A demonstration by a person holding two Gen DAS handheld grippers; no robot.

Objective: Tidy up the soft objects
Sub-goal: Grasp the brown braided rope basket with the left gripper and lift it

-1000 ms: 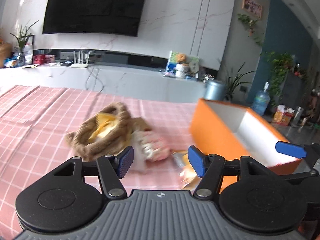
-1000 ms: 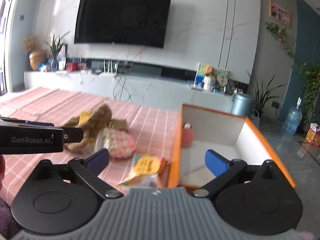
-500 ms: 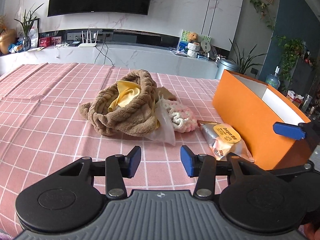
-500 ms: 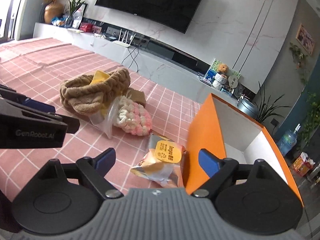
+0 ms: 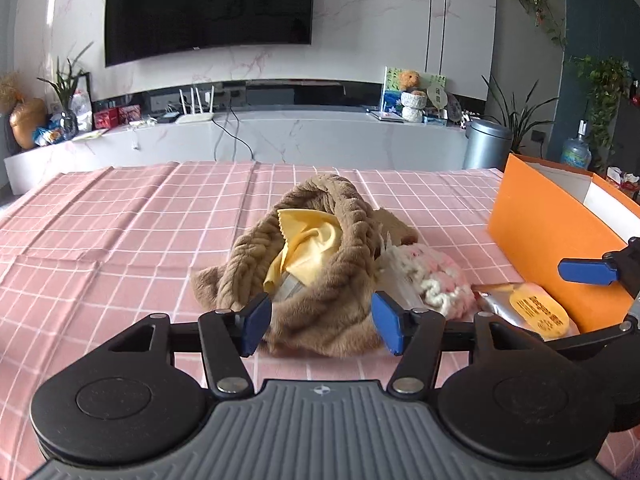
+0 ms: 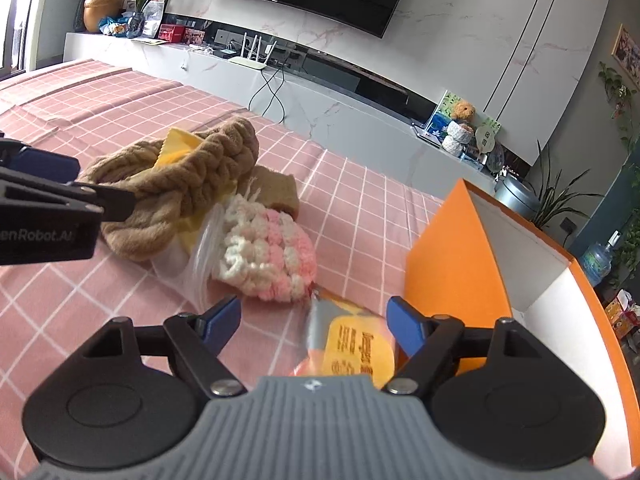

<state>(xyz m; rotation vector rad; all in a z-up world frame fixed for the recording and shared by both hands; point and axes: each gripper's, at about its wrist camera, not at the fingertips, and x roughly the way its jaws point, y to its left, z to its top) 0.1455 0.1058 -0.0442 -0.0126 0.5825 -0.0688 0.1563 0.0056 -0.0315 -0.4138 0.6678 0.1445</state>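
Each camera sits on a gripper and looks forward and down, low and close over the pink checked tablecloth (image 5: 120,240). Both see the brown knitted scarf (image 5: 320,280), the orange box (image 6: 452,248) and the TV (image 5: 208,8). The right camera tilts sideways.

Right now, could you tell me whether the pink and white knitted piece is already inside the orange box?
No, the pink and white knitted piece lies on the checked cloth beside the orange box.
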